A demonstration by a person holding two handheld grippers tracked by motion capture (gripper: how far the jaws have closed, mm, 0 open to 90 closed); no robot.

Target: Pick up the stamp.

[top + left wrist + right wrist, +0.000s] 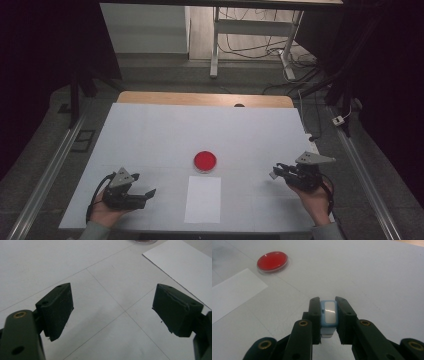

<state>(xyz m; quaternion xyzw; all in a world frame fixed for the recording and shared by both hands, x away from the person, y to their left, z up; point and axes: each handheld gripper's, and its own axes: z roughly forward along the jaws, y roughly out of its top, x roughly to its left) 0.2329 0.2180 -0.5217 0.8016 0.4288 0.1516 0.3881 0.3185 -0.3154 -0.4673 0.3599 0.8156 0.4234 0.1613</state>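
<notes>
- the right tool (328,316), clamped tight on a small light-blue stamp (329,315) with a white face, is held low over the right side of the white table (150,130).
- the stamp sits upright between the jaws, squeezed from both sides; its underside cannot be made out.
- the left tool (112,311) rests near the table's front left with its jaws wide apart and nothing between them.
- a round red ink pad (205,161) lies at mid-table, and a white sheet of paper (203,199) lies just in front of it, close but seemingly not touching.
- the step in hand looks like carrying the stamp in toward the middle, with nothing pressed yet.
- the next move likely calls for swinging the right tool left to the red pad, lowering the stamp flat and square onto it, then shifting to the paper.
- the left tool may need to pin the paper's near edge so it stays put.
</notes>
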